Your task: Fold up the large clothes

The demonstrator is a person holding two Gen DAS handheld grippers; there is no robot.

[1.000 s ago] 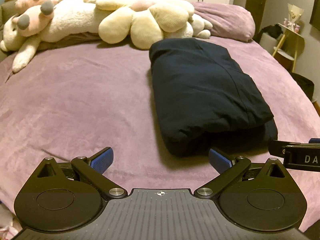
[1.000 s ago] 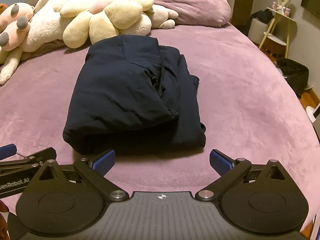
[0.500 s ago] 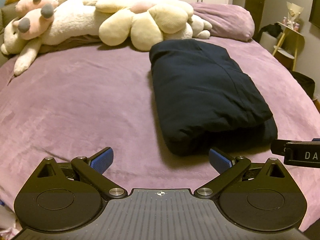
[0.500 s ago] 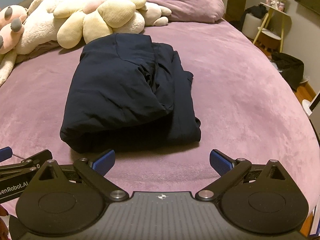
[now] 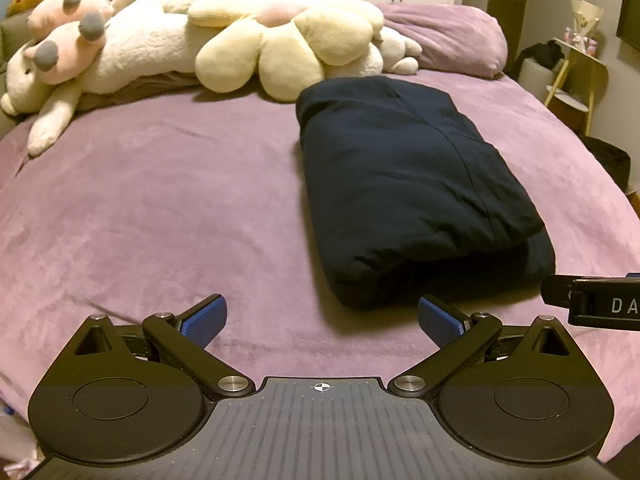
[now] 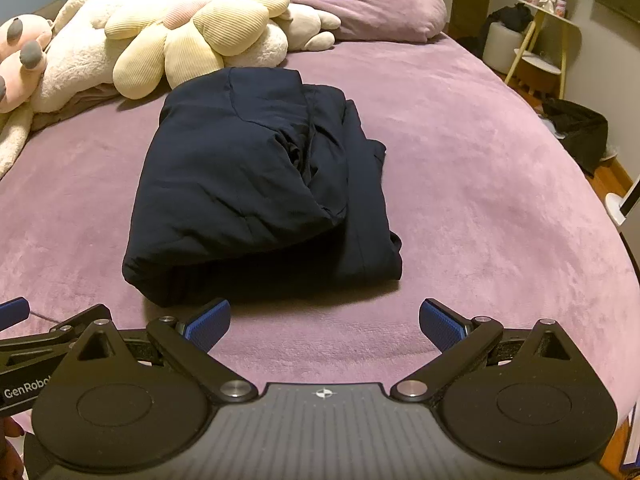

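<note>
The left gripper point(image 5: 322, 318) has its two blue-padded fingers point(image 5: 203, 322) spread wide apart, and nothing is between them; it hangs low over the purple bed cover point(image 5: 160, 208), not touching the cloth. The right gripper point(image 6: 325, 320) is the same, wide open and holding nothing, and its blue fingers point(image 6: 442, 326) stand above the bare cover just in front of the garment. The dark navy garment point(image 5: 408, 184) lies folded into a thick oblong bundle on the bed; from the left wrist camera it is at about 1 o'clock from the gripper, with its near end close to the right finger. From the right wrist camera the same garment point(image 6: 256, 184) lies at about 11 o'clock, its near edge just beyond the left finger, and here the top layer is seen shifted to the left, so that the lower layer sticks out along the right side with some loose folds. Behind the garment, at 12 o'clock, a pale yellow flower cushion point(image 5: 292, 44) lies close to its far end; I cannot tell if they touch. A long white plush animal point(image 5: 132, 44) lies at 10 o'clock, and a purple pillow point(image 6: 372, 4) lies at the head of the bed.
</note>
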